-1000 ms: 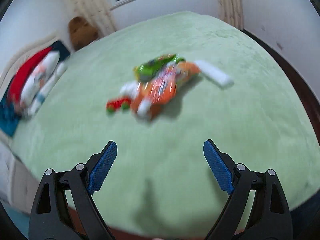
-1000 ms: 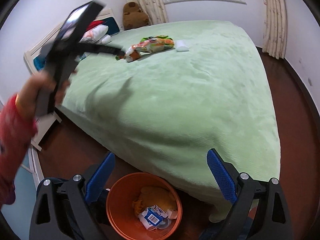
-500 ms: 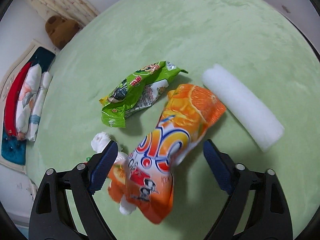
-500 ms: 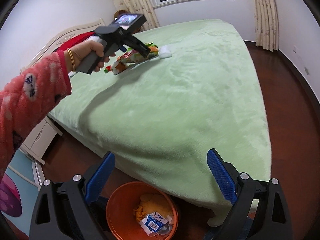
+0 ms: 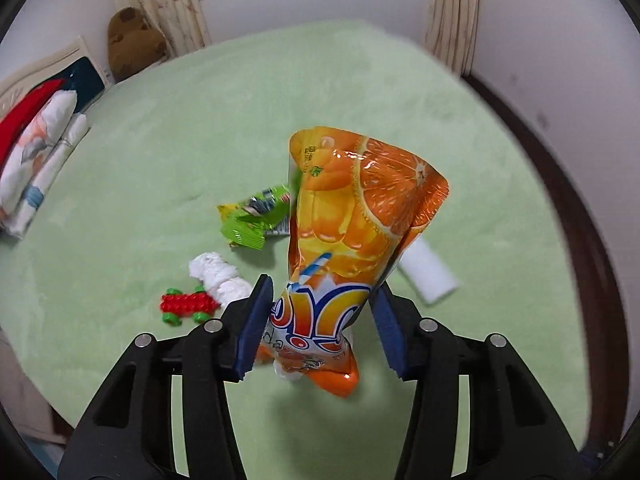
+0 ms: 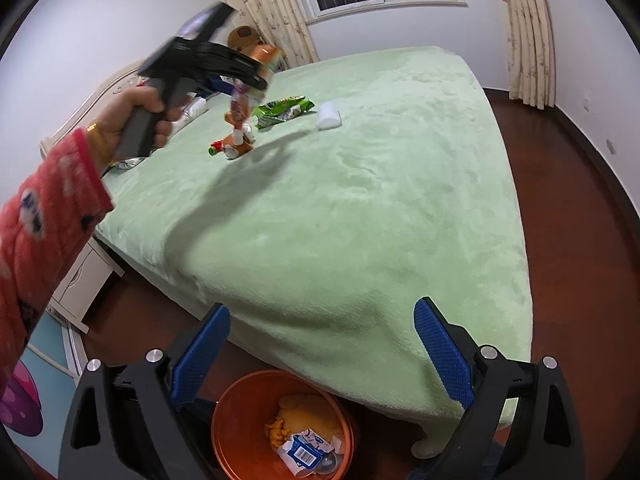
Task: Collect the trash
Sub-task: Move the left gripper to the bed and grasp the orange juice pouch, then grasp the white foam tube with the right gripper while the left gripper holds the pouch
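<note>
On the green bed (image 5: 360, 92) lie a green snack wrapper (image 5: 256, 216), a crumpled white tissue (image 5: 218, 274), a small red and green toy (image 5: 186, 304) and a white foam roll (image 5: 428, 276), all near each other in the middle. Pillows (image 5: 36, 160) are at the far left, and a brown plush toy (image 5: 134, 42) sits by the curtain. The left tongs (image 5: 320, 324) are clamped on the lower part of the orange juice pouch (image 5: 356, 216), which is lifted above the bed and hides part of the green wrapper. The right tongs (image 6: 320, 356) are apart and hold nothing, above the orange bin (image 6: 240, 400) on the floor at the near edge of the bed, well apart from the pouch
</note>
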